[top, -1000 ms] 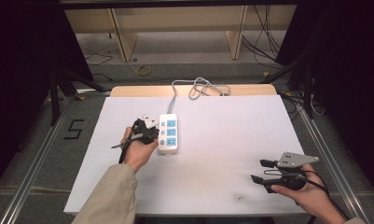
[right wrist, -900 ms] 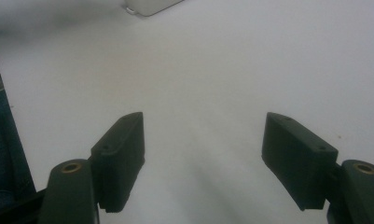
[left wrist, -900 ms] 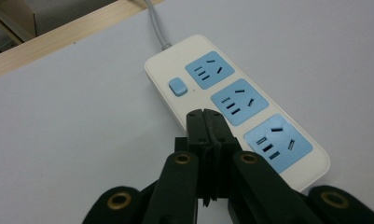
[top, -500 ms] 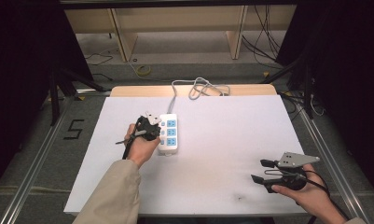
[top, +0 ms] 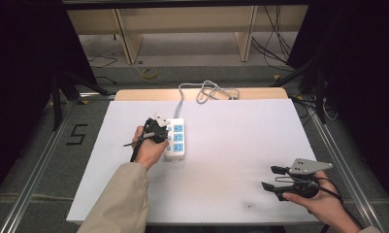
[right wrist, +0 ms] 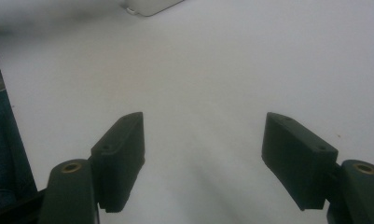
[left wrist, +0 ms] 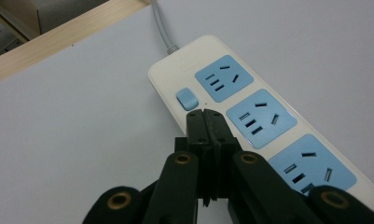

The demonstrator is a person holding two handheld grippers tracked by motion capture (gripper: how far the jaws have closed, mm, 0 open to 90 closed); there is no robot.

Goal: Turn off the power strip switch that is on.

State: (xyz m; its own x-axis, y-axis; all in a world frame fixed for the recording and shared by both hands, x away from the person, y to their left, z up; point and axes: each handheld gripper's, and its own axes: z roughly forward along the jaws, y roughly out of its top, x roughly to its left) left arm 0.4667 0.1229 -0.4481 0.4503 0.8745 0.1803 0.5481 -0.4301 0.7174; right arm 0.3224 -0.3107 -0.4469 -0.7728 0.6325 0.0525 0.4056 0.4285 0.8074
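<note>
Your left gripper [left wrist: 204, 114] has its two black jaws pressed together with nothing between them, and their tips sit just beside the small blue switch [left wrist: 187, 99] on the white three-socket power strip with blue outlet faces [left wrist: 264, 119]. Whether the tips touch the strip's casing cannot be told. In the high view that gripper [top: 155, 130] lies at about nine o'clock of the strip [top: 176, 141], at its far end, and the strip lies left of centre on the white table sheet [top: 240, 145], with its grey cable [top: 202, 90] running off towards twelve o'clock. Compared with a second ago, your left hand [top: 148, 150] has shifted only slightly along the strip's left edge, and the jaws are as tightly closed as before.

Your right gripper [top: 274, 179] rests near five o'clock of the sheet, well apart from the strip, its jaws spread wide over bare white surface [right wrist: 203, 154]. It has not moved since the earlier frames.
</note>
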